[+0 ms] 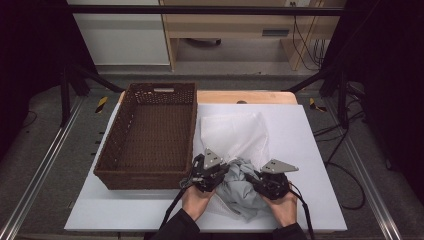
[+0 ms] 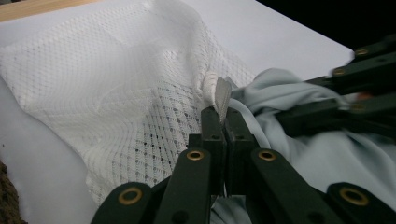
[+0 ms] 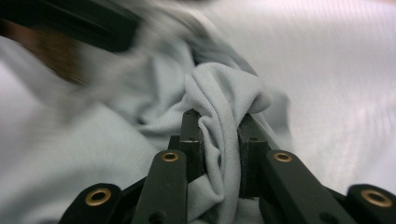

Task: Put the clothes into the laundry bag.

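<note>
The left gripper [image 2: 223, 122] has its jaws pressed together, clamping a thin edge of the white mesh laundry bag [image 2: 121, 93], with a small grey tab of fabric standing up just above the fingertips. The right gripper [image 3: 219, 135] is clamped on a thick fold of the pale grey-blue cloth garment [image 3: 224, 98]; its jaws stand a little apart with the bunched fabric filling the gap and pressing against both pads. In the high view, the left gripper [image 1: 209, 172] and right gripper [image 1: 267, 182] sit at either side of the crumpled garment [image 1: 240, 187], which lies between them at the near edge of the white bench [image 1: 310, 150]. The mesh bag [image 1: 235, 132] spreads flat just beyond the garment, touching it. A dark brown woven rectangular basket [image 1: 150, 172] stands beside the left gripper.
</note>
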`<action>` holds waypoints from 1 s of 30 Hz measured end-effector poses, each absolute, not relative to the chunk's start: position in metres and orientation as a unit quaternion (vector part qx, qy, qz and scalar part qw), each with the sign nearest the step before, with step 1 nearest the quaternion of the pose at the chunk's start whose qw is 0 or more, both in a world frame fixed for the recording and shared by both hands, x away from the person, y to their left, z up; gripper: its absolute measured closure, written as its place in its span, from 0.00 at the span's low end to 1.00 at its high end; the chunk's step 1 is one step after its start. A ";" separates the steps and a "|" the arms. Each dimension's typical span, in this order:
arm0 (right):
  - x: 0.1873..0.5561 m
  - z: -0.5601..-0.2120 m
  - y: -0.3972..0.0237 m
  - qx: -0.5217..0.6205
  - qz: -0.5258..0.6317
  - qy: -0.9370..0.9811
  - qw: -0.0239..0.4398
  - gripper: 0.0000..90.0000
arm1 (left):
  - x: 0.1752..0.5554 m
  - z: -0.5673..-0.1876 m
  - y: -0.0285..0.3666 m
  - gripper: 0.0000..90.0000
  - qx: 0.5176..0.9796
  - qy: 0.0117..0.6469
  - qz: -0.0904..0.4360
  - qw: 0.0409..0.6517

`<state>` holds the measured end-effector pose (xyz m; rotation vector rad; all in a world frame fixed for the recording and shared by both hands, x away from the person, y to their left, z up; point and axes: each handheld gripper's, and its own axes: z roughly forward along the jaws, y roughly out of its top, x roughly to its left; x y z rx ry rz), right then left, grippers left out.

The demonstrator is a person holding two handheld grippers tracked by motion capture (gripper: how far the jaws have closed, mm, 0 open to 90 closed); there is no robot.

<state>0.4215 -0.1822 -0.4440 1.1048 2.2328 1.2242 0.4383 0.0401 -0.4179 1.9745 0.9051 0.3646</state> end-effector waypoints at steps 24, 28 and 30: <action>0.409 -0.426 -0.170 0.390 0.450 0.776 0.208 0.33 | 0.426 -0.416 0.047 0.98 0.799 0.344 0.151 0.469; 0.407 -0.439 -0.190 0.412 0.433 0.772 0.217 0.26 | 0.425 -0.420 0.047 0.98 0.796 0.348 0.142 0.475; 0.418 -0.452 -0.190 0.433 0.419 0.775 0.191 0.27 | 0.425 -0.422 0.045 0.98 0.798 0.347 0.142 0.473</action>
